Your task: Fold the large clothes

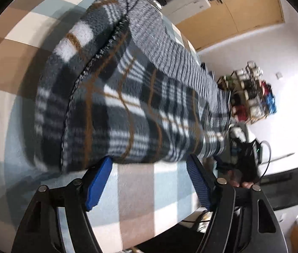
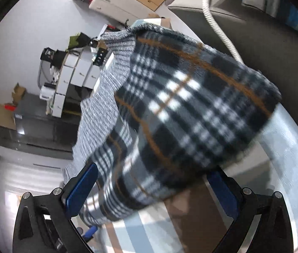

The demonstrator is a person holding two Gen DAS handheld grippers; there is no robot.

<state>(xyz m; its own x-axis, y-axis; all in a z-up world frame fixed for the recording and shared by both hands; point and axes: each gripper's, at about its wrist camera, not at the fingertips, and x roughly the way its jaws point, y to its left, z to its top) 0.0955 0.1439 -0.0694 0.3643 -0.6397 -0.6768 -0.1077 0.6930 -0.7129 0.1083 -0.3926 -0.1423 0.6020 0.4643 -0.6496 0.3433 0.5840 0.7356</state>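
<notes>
My left claw (image 1: 149, 179) is standing spread, blue ribbed pads just short of the fleece (image 1: 127, 109). The fuzzy plaid garment, with a grey ribbed knit lining, is lying in a long roll running away from me on the checked desk (image 1: 144, 200). My right claw (image 2: 151, 191) is gaping too, the fleece's edge lying between its pads.

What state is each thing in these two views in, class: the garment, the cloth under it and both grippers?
Plaid fleece garment: folded into a bundle, grey knit lining showing.
Checked cloth: spread flat beneath it.
Left gripper: open, at the bundle's edge.
Right gripper: open, fleece between its fingers.
</notes>
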